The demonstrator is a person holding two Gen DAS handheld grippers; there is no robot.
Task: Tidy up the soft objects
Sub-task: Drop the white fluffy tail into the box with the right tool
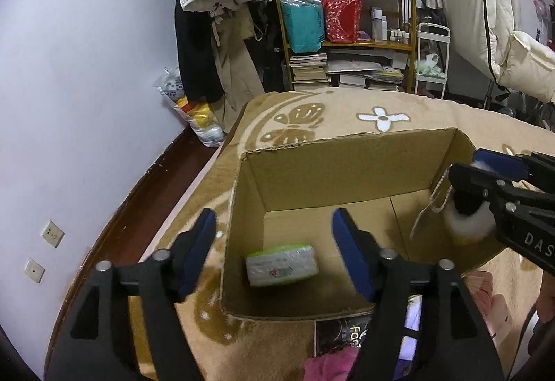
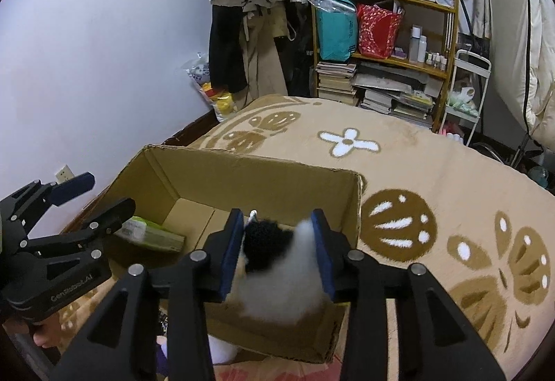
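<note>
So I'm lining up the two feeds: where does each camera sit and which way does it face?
Left wrist: on the left gripper, looking down into the cardboard box at a tissue pack; jaws open.
Right wrist: on the right gripper, above the box, black-and-white plush toy between its jaws.
Shared: box, pack, toy, each other's gripper.

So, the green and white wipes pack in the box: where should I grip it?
Grip the wipes pack across its short, flat faces, coming straight down from above through the open top of the cardboard box. It leans near the left wall, so sideways approaches look blocked.
</note>
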